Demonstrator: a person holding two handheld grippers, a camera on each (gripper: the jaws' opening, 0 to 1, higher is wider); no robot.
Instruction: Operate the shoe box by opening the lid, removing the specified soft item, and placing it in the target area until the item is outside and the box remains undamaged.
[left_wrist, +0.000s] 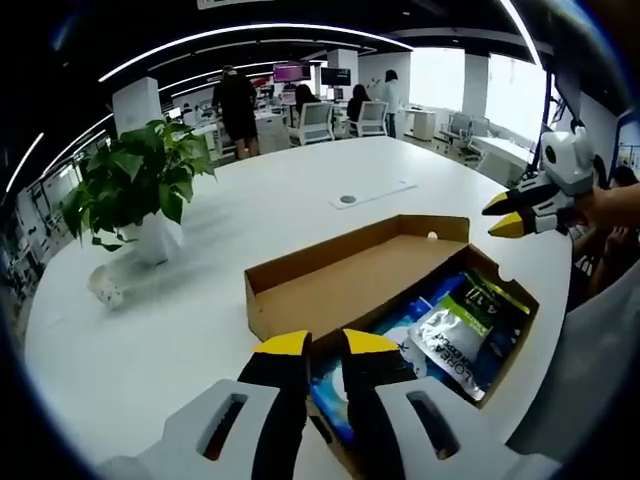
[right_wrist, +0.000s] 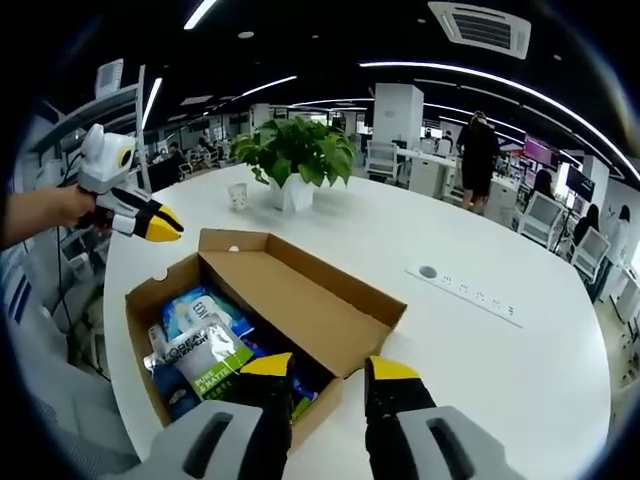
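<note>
A brown cardboard shoe box (left_wrist: 300, 305) (right_wrist: 140, 300) lies on the white table with its lid (left_wrist: 360, 270) (right_wrist: 300, 295) folded back flat. Inside rest a white-and-green soft pouch (left_wrist: 455, 330) (right_wrist: 200, 355) and blue packets (left_wrist: 395, 325) (right_wrist: 190, 305). My left gripper (left_wrist: 326, 345) hovers over the box's near edge, its jaws a little apart with nothing between them; it also appears as the left gripper (right_wrist: 160, 222) beside the box's far corner. My right gripper (right_wrist: 330, 367) is open above the box's near rim, and it appears as the right gripper (left_wrist: 503, 216) above the far corner.
A potted plant (left_wrist: 140, 180) (right_wrist: 295, 150) and a small white cup (left_wrist: 108, 290) (right_wrist: 237, 195) stand beyond the box. A socket strip (left_wrist: 372, 193) (right_wrist: 465, 287) is set into the table. People and office chairs fill the room behind. The box sits close to the table edge (left_wrist: 545, 330).
</note>
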